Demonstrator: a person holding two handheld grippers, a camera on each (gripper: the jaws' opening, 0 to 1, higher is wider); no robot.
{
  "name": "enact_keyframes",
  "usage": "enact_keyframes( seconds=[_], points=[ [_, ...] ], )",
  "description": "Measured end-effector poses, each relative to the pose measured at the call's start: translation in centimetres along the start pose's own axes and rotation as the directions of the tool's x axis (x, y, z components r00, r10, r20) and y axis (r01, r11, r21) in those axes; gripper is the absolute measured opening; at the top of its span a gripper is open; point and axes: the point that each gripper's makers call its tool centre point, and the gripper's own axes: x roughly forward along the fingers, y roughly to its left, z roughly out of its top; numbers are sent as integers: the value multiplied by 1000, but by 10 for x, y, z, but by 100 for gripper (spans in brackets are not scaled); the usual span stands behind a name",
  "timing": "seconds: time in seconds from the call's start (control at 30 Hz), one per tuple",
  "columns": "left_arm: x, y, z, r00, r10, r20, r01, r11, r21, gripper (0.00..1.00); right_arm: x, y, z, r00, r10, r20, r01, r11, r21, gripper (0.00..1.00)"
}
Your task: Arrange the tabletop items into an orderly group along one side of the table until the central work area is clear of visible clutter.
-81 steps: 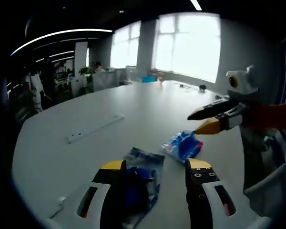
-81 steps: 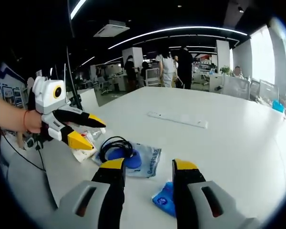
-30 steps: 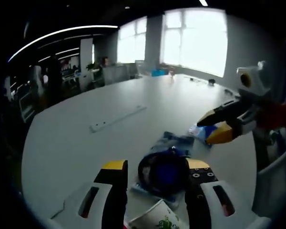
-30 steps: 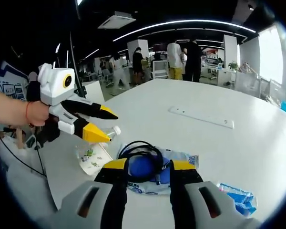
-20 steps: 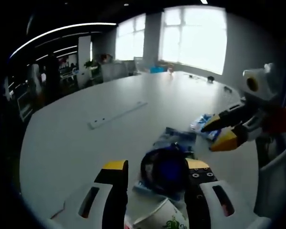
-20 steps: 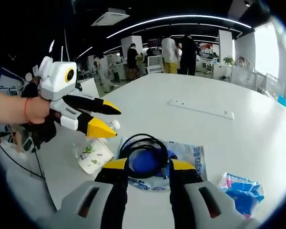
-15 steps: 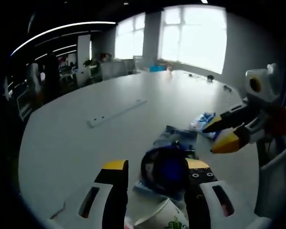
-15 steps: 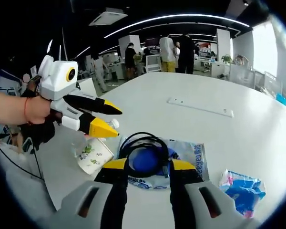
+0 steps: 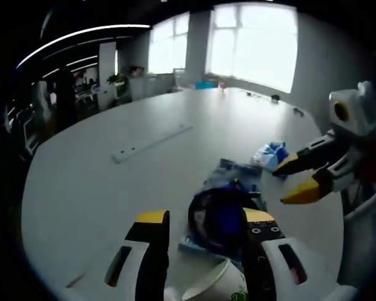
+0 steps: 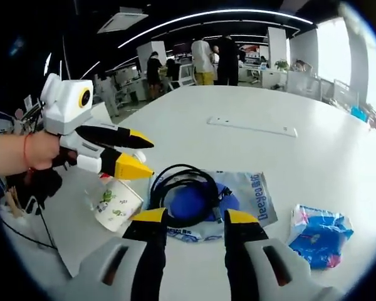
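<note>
Both tools, left [image 9: 199, 221] and right [image 10: 190, 221], were released, hovering over a black cable [image 10: 183, 191] coiled on a plastic bag [image 10: 254, 194]; paper cup [image 10: 114, 204] beside it.

Cable coil [image 10: 182, 194] and cup [image 10: 116, 204] block both claws.

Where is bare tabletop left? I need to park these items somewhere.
Bare tabletop stretches beyond the white strip and between it and the plastic bag. It is crowded nearer: black cable, paper cup and blue packet.
</note>
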Motion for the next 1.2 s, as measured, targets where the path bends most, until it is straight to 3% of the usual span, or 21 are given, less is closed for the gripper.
enact_keyframes(
  seconds=[0.07,0.37,0.53,1.2],
  points=[
    [2,2,0,1000,-2,1,2,1000,1,41,1,1,-2,1000,-10,-4,10,999,46,33],
    [12,6,-2,999,-1,-36,2,1000,19,41,13,2,-11,997,-56,-45,60,993,105,30],
    [18,9,-2,999,-1,-45,2,1000,28,40,18,-1,-14,996,-84,-39,90,975,202,28],
    [40,10,-19,991,-19,-129,26,998,57,34,35,-4,-30,988,-119,-99,145,932,331,26]
  ],
)
